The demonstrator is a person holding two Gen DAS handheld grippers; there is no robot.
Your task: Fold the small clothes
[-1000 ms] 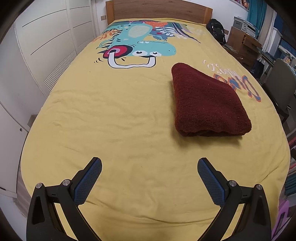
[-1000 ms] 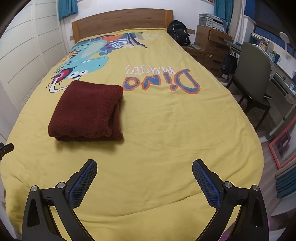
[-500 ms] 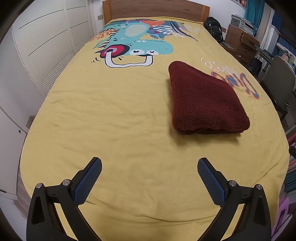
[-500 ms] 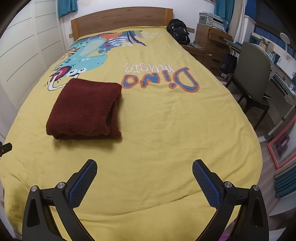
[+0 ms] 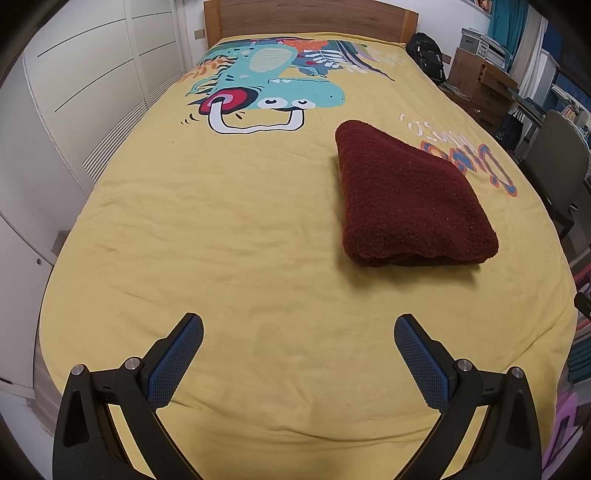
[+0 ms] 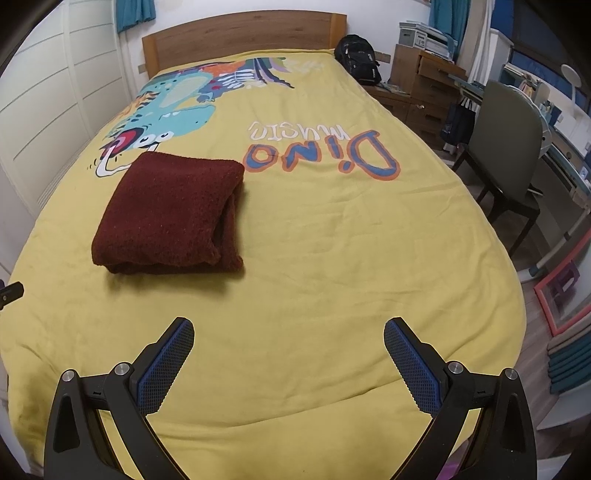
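Observation:
A dark red fleecy garment point(image 5: 410, 195) lies folded into a thick rectangle on the yellow dinosaur bedspread point(image 5: 221, 236). In the right wrist view the garment point(image 6: 170, 214) lies left of centre on the bedspread point(image 6: 332, 258). My left gripper point(image 5: 298, 332) is open and empty, above the bed's near end, short of the garment and to its left. My right gripper point(image 6: 289, 334) is open and empty, short of the garment and to its right.
White wardrobe doors point(image 5: 81, 92) run along the left of the bed. A wooden headboard point(image 6: 240, 33) is at the far end. A black backpack point(image 6: 358, 59), a wooden drawer unit point(image 6: 424, 85) and a grey chair point(image 6: 506, 147) stand on the right.
Both grippers have drifted slightly, so the folded garment sits a little differently in each view. The garment has not moved on the bed and both grippers stay open.

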